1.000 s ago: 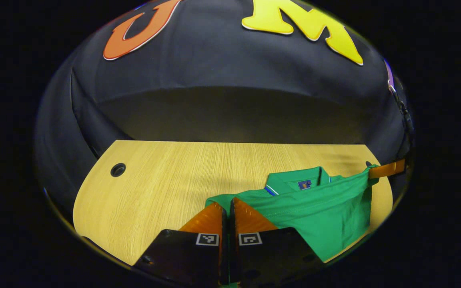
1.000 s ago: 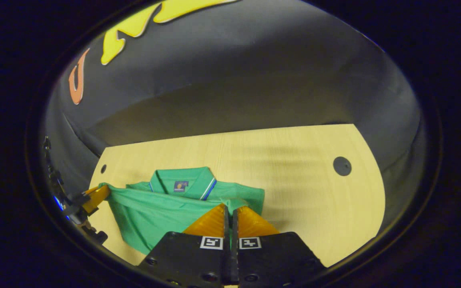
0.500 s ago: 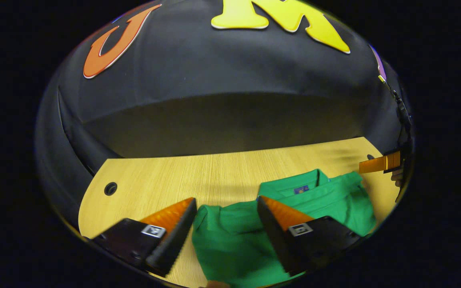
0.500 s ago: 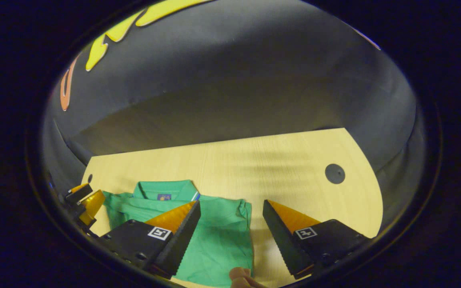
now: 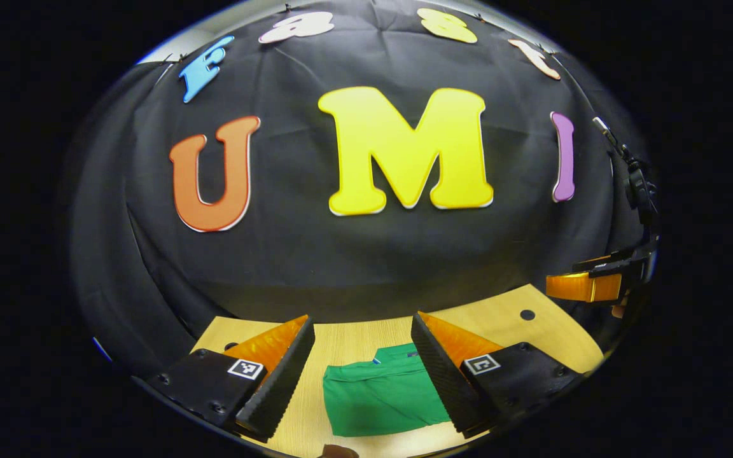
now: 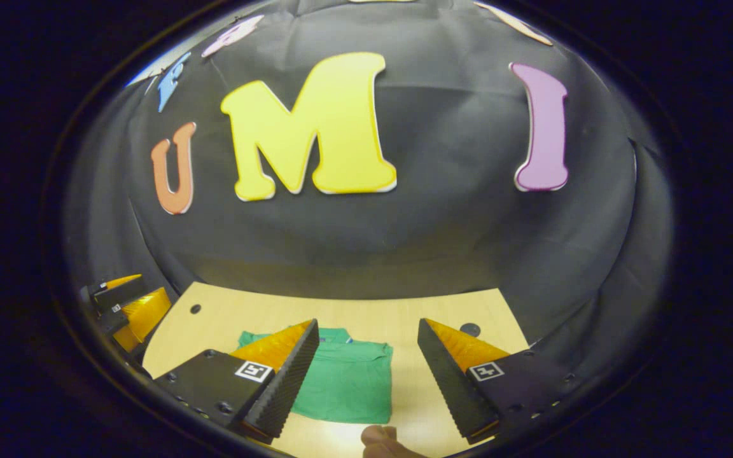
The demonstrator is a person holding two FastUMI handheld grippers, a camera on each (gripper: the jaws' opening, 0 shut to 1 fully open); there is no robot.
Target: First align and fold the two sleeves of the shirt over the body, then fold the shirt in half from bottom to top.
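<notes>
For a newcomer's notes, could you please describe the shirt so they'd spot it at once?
Look at the pale wooden table before the black cloth wall. On it lies the green shirt, folded into a compact rectangle, collar toward the wall. It is the sole garment there.

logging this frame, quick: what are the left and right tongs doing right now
Left tongs: open, holding nothing, above the folded green shirt.
Right tongs: open, holding nothing, above the shirt on the table.

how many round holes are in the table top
2. One dark hole sits near the far left corner of the table, one near the far right corner, partly behind the right gripper finger. The folded green shirt lies between them; it or the fingers may hide more.
</notes>
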